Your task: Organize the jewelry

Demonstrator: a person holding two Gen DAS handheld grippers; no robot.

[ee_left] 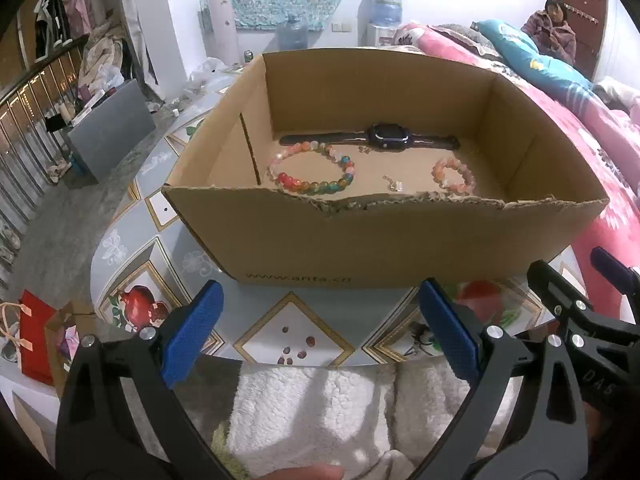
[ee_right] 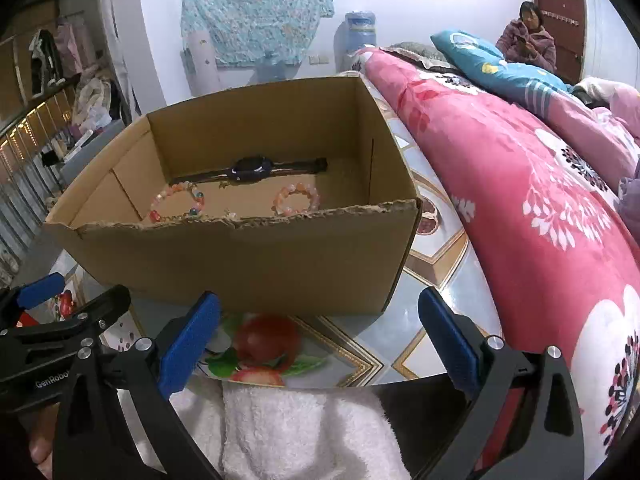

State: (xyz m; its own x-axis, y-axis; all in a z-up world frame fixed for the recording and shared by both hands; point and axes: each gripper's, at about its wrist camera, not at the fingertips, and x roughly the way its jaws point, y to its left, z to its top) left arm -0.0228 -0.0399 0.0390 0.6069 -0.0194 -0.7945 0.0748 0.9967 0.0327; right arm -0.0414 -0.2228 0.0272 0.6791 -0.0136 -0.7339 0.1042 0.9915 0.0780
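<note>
An open cardboard box (ee_left: 360, 236) (ee_right: 240, 264) stands on the patterned table. On its floor lie a dark watch (ee_left: 386, 138) (ee_right: 250, 168) along the back wall, a large multicoloured bead bracelet (ee_left: 312, 170) (ee_right: 178, 202), a smaller pink bead bracelet (ee_left: 454, 176) (ee_right: 296, 199) and a tiny pale earring (ee_left: 394, 185). My left gripper (ee_left: 320, 332) hangs open in front of the box near the table's front edge, nothing between its blue pads. My right gripper (ee_right: 318, 338) is open too, just to the right, also empty.
The round table (ee_left: 296, 320) has a glossy fruit-pattern top. A bed with a pink floral quilt (ee_right: 520, 184) runs close along the right side. A white fleecy cloth (ee_right: 304, 432) lies below the grippers. A person (ee_right: 528, 36) sits at the far back right. Clutter fills the floor at left.
</note>
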